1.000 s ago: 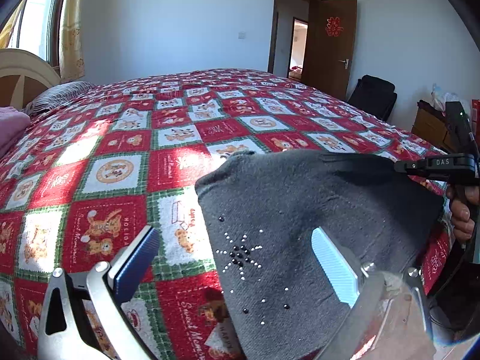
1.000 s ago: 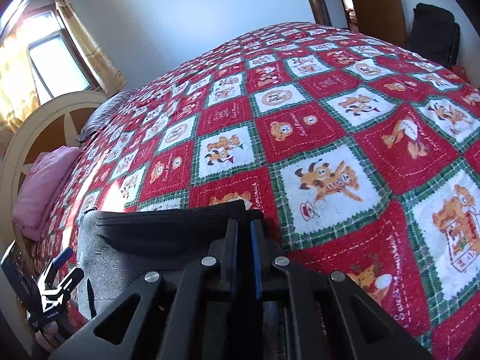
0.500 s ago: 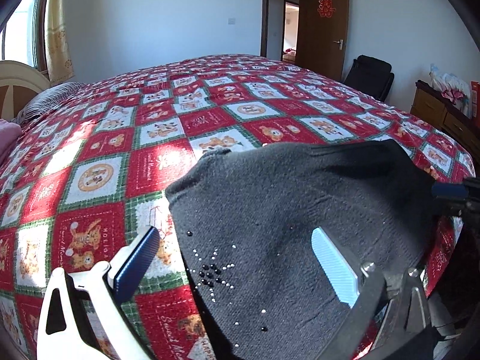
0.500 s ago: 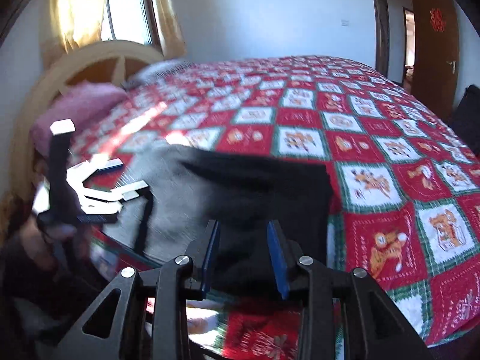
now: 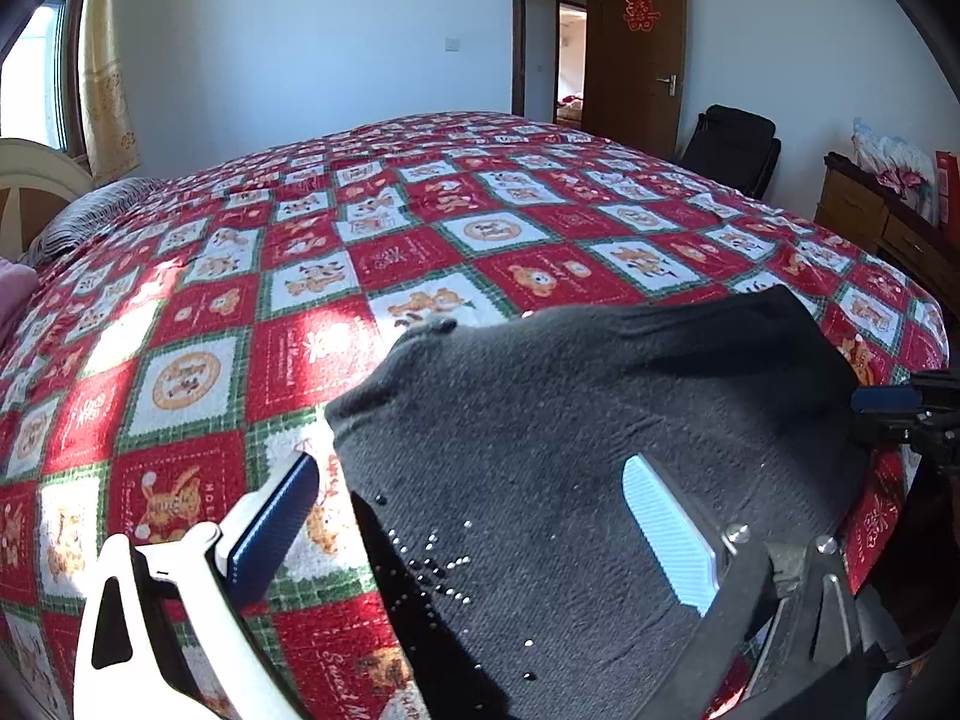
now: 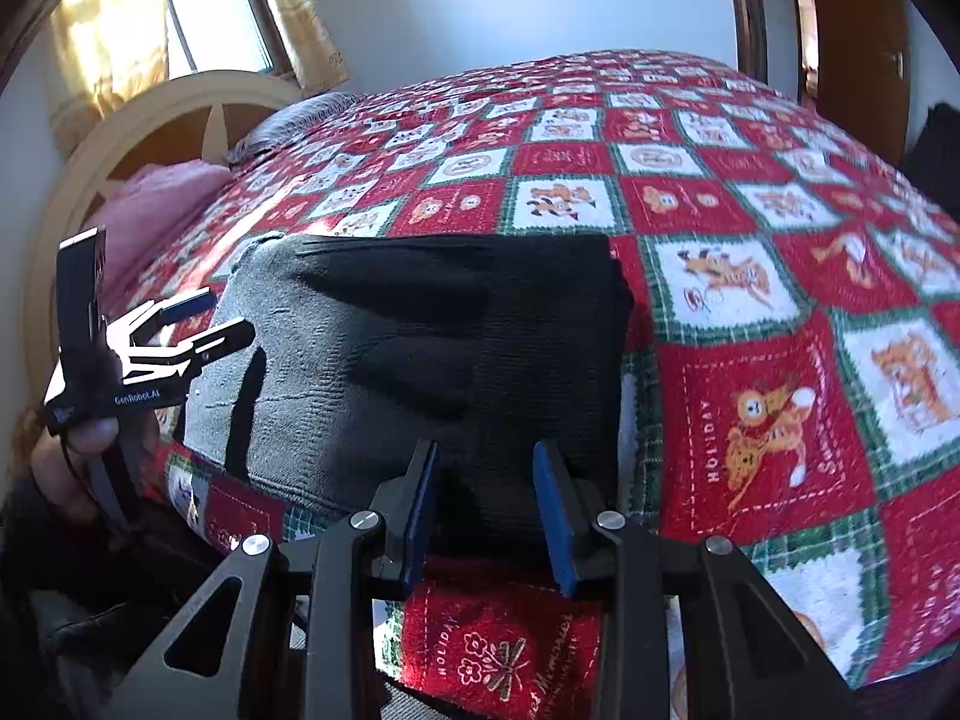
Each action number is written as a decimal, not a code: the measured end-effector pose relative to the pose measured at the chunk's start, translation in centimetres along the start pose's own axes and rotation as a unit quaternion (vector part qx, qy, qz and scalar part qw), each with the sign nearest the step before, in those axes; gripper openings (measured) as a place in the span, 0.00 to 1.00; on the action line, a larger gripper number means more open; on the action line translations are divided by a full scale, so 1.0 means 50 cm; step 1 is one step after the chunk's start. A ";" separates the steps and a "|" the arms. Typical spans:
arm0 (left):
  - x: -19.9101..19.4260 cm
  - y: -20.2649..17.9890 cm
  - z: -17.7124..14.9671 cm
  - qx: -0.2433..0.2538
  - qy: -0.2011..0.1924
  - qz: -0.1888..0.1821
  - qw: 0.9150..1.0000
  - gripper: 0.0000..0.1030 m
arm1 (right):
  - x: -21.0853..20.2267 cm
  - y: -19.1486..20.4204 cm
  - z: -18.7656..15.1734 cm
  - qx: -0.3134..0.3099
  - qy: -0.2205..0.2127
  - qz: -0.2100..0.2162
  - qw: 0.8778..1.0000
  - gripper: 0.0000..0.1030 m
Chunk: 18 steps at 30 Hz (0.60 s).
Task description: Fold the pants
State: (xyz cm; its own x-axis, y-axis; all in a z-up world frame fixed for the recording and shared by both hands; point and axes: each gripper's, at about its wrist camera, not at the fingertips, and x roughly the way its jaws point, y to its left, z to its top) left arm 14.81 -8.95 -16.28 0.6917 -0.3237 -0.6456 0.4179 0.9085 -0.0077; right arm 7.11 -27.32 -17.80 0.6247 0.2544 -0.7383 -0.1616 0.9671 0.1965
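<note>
Grey pants [image 5: 576, 480], folded into a compact block, lying flat on bed [image 5: 420, 252] near its front edge, on red, green and white patchwork bedspread [image 6: 750, 360]. Small pale and dark studs in a starburst pattern on near left part of fabric in left wrist view. Darker black section along far right edge; folded edge straight and squared in right wrist view.

Left claw [image 5: 474, 528]: open wide, nothing gripped. Blue-padded left finger [image 5: 270, 528] over bedspread just left of pants; pale right finger [image 5: 666, 534] above grey fabric. Contact of pads with cloth: cannot tell. Seen again in right wrist view [image 6: 204, 318], at left edge of pants, held by a hand [image 6: 72, 450], jaws apart.

Right claw [image 6: 483, 504]: jaws partly apart, nothing pressed between pads. Both blue pads at near edge of pants, black fabric visible in gap between them and beyond. Pads not clamped on cloth. Tip of same claw [image 5: 888, 402] visible at right border of left wrist view, just beside right edge of pants.

Surroundings: cream headboard [image 6: 180, 114] and pink pillow [image 6: 156, 198] at left, curtained window [image 6: 198, 12] behind, brown door [image 5: 636, 48] standing open on far wall, black chair [image 5: 732, 144] beside it, wooden dresser [image 5: 870, 216] at right.
</note>
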 end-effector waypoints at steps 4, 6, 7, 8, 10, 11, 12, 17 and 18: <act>0.009 -0.011 0.033 0.002 -0.002 -0.005 1.000 1.00 | -0.023 0.031 0.048 -0.006 -0.049 0.006 0.999 0.46; 0.016 -0.018 0.048 0.003 -0.003 -0.005 1.000 1.00 | -0.010 0.045 0.074 -0.015 -0.062 0.011 0.998 0.48; 0.020 -0.023 0.054 0.007 -0.003 -0.003 1.000 1.00 | 0.003 0.049 0.085 -0.017 -0.064 0.010 0.998 0.48; 0.025 -0.028 0.057 0.012 -0.001 -0.003 1.000 1.00 | 0.014 0.049 0.094 -0.016 -0.061 0.009 0.998 0.48; 0.047 -0.041 0.060 0.029 0.018 -0.003 0.999 1.00 | 0.056 0.032 0.112 0.000 -0.038 -0.001 0.999 0.48; 0.063 -0.048 0.059 0.040 0.034 0.002 0.999 1.00 | 0.076 0.017 0.116 0.014 -0.025 -0.012 1.000 0.48; 0.077 -0.055 0.057 0.050 0.045 0.010 0.998 1.00 | 0.099 -0.009 0.115 0.033 -0.012 -0.027 0.999 0.48; 0.090 -0.059 0.054 0.039 0.054 0.012 0.998 1.00 | 0.081 -0.039 0.106 0.040 -0.019 0.005 0.999 0.48; 0.081 -0.060 0.053 0.037 0.052 0.011 0.998 1.00 | 0.070 -0.037 0.103 0.041 -0.023 0.001 0.999 0.48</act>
State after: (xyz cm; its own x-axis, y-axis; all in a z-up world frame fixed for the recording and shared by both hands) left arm 17.96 -13.69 -16.84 0.6375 -0.2709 -0.7212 0.4480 0.8919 0.0611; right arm 13.51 -28.24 -17.41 0.6592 0.2548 -0.7075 -0.1009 0.9623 0.2526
